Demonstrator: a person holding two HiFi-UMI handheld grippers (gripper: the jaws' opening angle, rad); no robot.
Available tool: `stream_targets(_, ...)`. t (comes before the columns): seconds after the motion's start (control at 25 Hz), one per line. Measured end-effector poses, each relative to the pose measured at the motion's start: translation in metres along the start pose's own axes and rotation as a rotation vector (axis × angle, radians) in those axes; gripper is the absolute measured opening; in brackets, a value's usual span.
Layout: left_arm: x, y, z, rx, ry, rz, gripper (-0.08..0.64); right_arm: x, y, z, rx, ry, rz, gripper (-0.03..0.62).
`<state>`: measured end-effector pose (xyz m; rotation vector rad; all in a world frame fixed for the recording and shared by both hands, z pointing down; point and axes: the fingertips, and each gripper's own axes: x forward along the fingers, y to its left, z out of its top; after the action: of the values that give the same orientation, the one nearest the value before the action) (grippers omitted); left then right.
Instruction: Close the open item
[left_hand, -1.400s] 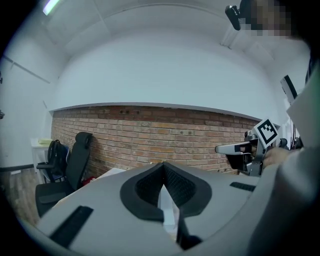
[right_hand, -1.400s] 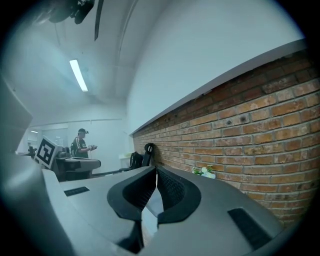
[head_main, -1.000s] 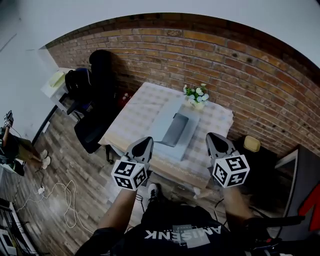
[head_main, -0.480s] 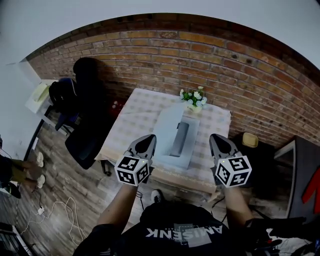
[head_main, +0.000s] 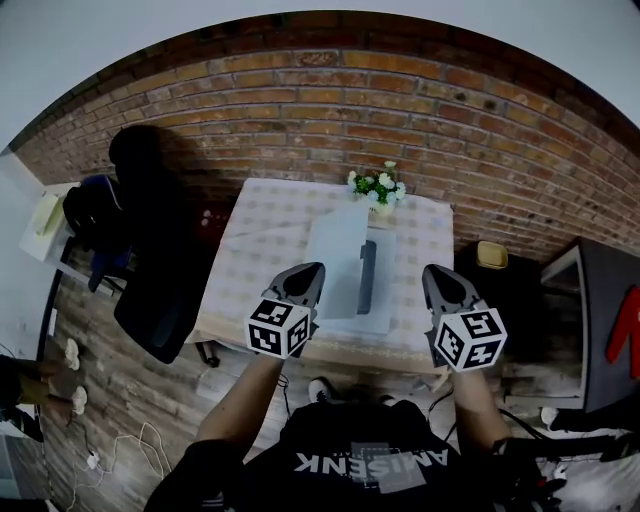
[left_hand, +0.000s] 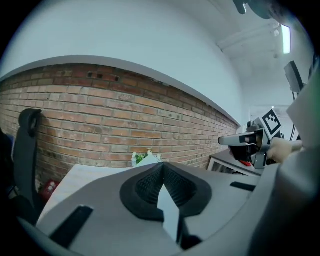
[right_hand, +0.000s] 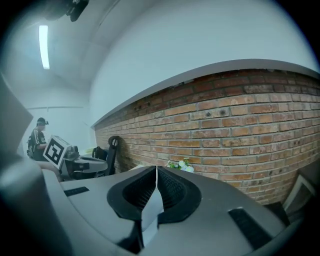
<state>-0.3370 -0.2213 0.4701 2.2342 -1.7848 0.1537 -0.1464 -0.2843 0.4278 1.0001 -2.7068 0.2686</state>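
Red-brown brick wall (head_main: 300, 90), cream checked tablecloth (head_main: 265, 250), pale grey laptop (head_main: 338, 260) showing a dark keyboard (head_main: 367, 275), white-and-green flowers (head_main: 378, 185), black chair (head_main: 150, 300), brown wood-plank floor (head_main: 110, 400)

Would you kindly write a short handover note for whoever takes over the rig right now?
Left hand-held gripper: shut, empty, held short of the laptop.
Right hand-held gripper: shut, empty, also short of it.
Laptop: on the table, lid up, flowers behind it.
Done: nothing; neither gripper touches the laptop.
Left: reach in and lower the lid.
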Motion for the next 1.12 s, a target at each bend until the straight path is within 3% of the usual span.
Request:
stream_targets(0.32, 0.033, 0.007, -0.017, 0.006, 0.065, -0.153, 0.006, -0.009, 0.004, -0.013, 0.035, 0.033, -0.126, 0.043)
stream_targets(1.12, 0.117, 0.001, -0.07, 0.015, 0.254, -0.144, 0.006, -0.019, -0.063, -0.026, 0.079, 0.064, -0.139, 0.042)
